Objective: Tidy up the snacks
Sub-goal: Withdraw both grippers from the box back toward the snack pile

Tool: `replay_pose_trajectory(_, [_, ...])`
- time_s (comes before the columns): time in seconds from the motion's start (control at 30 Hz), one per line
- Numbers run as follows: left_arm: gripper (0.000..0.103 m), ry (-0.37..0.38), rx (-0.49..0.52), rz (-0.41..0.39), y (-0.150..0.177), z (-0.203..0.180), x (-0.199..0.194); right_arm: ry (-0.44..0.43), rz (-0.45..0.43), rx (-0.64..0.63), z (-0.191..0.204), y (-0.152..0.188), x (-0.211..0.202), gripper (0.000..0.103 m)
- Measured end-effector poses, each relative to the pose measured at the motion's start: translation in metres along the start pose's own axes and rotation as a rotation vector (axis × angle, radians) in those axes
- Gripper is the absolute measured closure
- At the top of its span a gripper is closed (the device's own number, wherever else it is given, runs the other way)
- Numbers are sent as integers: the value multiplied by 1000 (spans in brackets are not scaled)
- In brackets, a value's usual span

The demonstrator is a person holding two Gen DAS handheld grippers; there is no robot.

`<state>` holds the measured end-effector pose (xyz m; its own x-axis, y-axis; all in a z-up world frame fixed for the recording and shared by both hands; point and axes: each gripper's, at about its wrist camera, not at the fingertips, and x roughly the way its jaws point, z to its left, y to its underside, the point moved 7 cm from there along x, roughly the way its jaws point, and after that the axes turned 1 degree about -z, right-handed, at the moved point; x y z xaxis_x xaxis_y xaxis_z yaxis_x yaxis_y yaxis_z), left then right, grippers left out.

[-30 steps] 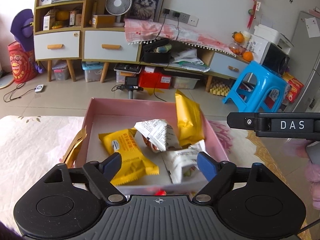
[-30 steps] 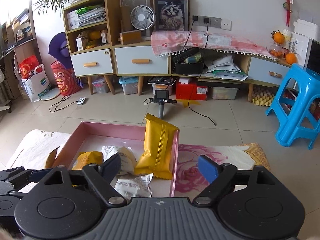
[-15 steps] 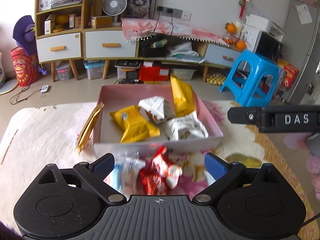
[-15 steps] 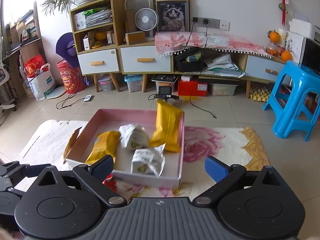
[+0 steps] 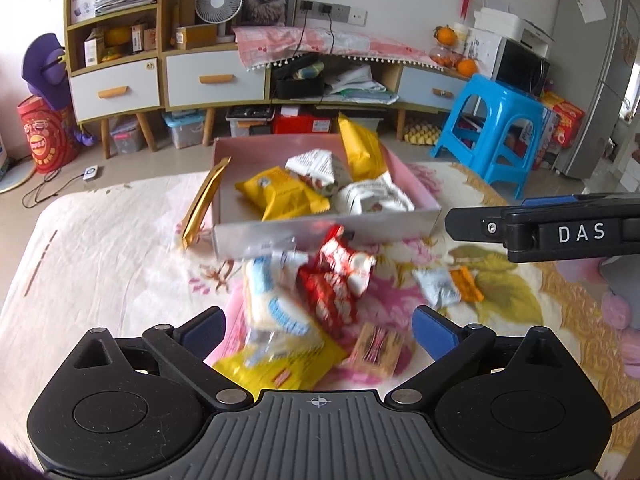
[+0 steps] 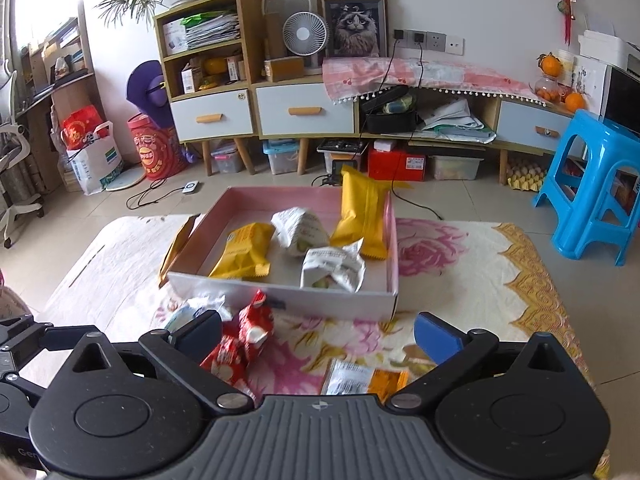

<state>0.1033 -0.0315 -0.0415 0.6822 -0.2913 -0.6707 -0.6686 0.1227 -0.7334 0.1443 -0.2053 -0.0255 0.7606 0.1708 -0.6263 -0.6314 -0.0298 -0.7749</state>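
Left wrist view now takes in far more of the scene than a second ago: then the pink box (image 5: 326, 236) filled the frame with the gripper close over its near wall; now both grippers have drawn back and up, and the loose snacks in front of the box have come into sight. The floral cloth (image 5: 100, 248) on the tabletop is unchanged, and the box has not shifted on it. Box contents match the earlier pictures: a tall yellow packet (image 5: 360, 148) leaning in the far right corner, a flat yellow packet (image 5: 280, 196) at the left, and two white crumpled packets (image 5: 374, 198) between them. A gold packet (image 5: 202, 204) leans against the outside of the left wall. Outside, just in front of the near wall, lie a white-and-blue packet (image 5: 276, 304), red packets (image 5: 332, 276), a yellow packet (image 5: 280, 364) beneath them, a small brown packet (image 5: 376, 350) and a white-and-orange packet (image 5: 444, 286). The left gripper (image 5: 319, 324) stands wide apart and empty over the heap; the right gripper (image 6: 318, 334) is likewise wide and holds nothing. Judgement: the withdrawal marks the close of one deposit, sorting is roughly half done, and the heap nearest the left gripper appears next.
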Motion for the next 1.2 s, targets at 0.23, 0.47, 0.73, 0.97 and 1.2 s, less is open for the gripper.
replay_pose_trajectory(0.23, [3,11,6,-5,18,9,-8,-29,-7,-26,18,25,-7,8])
replay_pose_trajectory(0.47, [3,2,26,-18,33,27,-18,-65,-25,-95,30,49,-17,8])
replay_pose_trajectory(0.73, [3,-16,78,-28,55,50,-24,-117,-19,-155,31,82,-17,8])
replay_pose_trajectory(0.97, [2,-37,129,-40,73,73,-20,-126,36,-172,31,106,-6,8])
replay_pose_trajectory(1.2, [2,-28,156,-33,85,97,-9,-160,68,-213,48,120,8,8])
